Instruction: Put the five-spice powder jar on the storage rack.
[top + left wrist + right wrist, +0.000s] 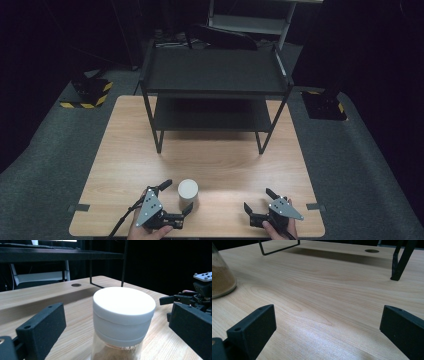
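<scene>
Jaws of the left gripper (pixel 176 196) are spread wide around a clear jar with a white round lid and brown powder (pixel 188 190), seen at lower centre of the high view on the pale wooden worktop (pixel 215 160). Jaws of the right gripper (pixel 259 199), at lower right, are likewise held apart over bare wood. Behind, a black two-tier metal shelf (pixel 215 75) is placed at upper centre.

Wood table (pixel 210 155) on grey carpet (pixel 45 150); black 2-tier shelf (pixel 215 70) at 12 o'clock; dark surroundings; hazard-striped bases (pixel 92 92) at 10 and 2.
</scene>
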The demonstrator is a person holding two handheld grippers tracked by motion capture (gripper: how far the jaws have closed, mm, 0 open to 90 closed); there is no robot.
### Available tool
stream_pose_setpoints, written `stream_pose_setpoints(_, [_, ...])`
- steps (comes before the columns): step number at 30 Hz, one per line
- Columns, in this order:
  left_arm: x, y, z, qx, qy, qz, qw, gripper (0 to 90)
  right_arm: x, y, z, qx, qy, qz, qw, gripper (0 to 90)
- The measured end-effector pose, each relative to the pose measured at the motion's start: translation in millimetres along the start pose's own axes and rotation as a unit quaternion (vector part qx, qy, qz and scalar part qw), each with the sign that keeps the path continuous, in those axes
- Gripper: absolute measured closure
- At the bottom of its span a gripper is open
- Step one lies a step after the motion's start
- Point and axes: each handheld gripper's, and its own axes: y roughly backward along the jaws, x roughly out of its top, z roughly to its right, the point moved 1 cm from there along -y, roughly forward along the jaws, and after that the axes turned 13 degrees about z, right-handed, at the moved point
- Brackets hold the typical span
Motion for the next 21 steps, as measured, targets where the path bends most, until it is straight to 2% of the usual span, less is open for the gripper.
stream_pose_setpoints(5, [-7.0, -9.4, 1.4, -0.002, 0.005, 0.002, 1.0000, 7.7, -0.1, 0.0, 0.1, 0.001, 0.000, 0.000, 1.0000, 0.5])
stream_pose_setpoints(15, [-13.5, -14.2, 4.0, -0.005, -0.002, 0.002, 1.0000, 21.6, -0.4, 0.2, 0.5, 0.002, 0.001, 0.001, 1.0000, 0.5])
stream_pose_setpoints(21, [-16.2, -14.8, 1.4, -0.003, 0.010, 0.010, 0.9999, 30.2, -0.6, 0.2, 0.6, 0.002, 0.001, 0.002, 1.0000, 0.5])
